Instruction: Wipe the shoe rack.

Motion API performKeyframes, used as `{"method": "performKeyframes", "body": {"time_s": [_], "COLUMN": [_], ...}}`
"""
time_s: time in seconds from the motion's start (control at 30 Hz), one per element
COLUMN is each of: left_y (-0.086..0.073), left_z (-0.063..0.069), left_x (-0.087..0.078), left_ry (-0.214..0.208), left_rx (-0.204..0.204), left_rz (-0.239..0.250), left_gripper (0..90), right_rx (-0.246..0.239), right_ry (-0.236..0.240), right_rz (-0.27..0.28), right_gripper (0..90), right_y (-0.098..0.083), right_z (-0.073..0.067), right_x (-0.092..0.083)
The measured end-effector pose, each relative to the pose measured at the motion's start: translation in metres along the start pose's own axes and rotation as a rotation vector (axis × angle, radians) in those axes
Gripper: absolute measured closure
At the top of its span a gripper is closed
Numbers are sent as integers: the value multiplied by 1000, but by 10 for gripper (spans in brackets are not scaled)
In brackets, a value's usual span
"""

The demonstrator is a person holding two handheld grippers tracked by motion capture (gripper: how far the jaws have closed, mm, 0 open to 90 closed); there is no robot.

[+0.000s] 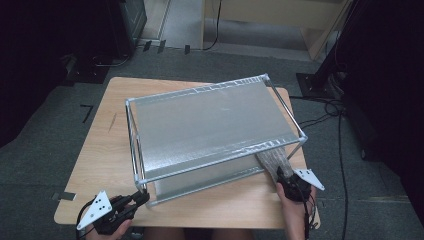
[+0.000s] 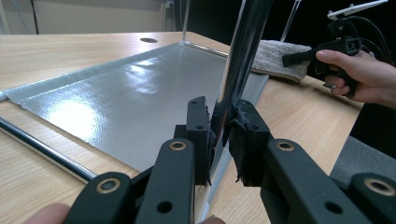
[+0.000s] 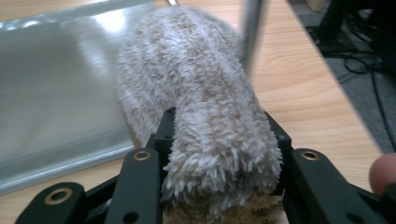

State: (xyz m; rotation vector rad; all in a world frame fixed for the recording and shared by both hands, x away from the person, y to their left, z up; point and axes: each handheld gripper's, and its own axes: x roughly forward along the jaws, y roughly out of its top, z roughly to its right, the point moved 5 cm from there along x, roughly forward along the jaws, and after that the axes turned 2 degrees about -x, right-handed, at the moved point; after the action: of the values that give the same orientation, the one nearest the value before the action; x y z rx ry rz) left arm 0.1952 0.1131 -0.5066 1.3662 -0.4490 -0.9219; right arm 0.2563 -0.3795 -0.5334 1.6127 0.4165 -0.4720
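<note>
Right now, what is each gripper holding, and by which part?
The left gripper clamps the rack's upright corner pole. The right gripper grips the fluffy towel by its near end.

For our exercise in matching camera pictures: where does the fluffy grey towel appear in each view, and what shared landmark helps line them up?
High view: the fluffy grey towel lies at lower right, under the rack's near right corner, in the right gripper.
Left gripper view: upper right, flat on the table behind the upright pole.
Right gripper view: centre, bunched between the jaws.
Shared landmark: the silver sheet beside it.
</note>
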Motion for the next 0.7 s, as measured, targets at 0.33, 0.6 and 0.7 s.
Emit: {"method": "performKeyframes", "body": {"time_s": [0.33, 0.6, 0.7], "left_y": [0, 0, 0], "left_z": [1, 1, 1], "left_x": [1, 1, 1], "left_ry": [-4, -3, -4], "left_rx": [-11, -12, -13], "left_rz": [1, -1, 0], "left_gripper": [788, 788, 787], "right_rx": [-145, -283, -322], "right_ry": [115, 278, 356], "right_rz": [-46, -57, -61], "right_gripper": [607, 602, 599], "right_y": [-12, -28, -35], "right_z": [-63, -133, -157], "right_x": [3, -9, -15]}}
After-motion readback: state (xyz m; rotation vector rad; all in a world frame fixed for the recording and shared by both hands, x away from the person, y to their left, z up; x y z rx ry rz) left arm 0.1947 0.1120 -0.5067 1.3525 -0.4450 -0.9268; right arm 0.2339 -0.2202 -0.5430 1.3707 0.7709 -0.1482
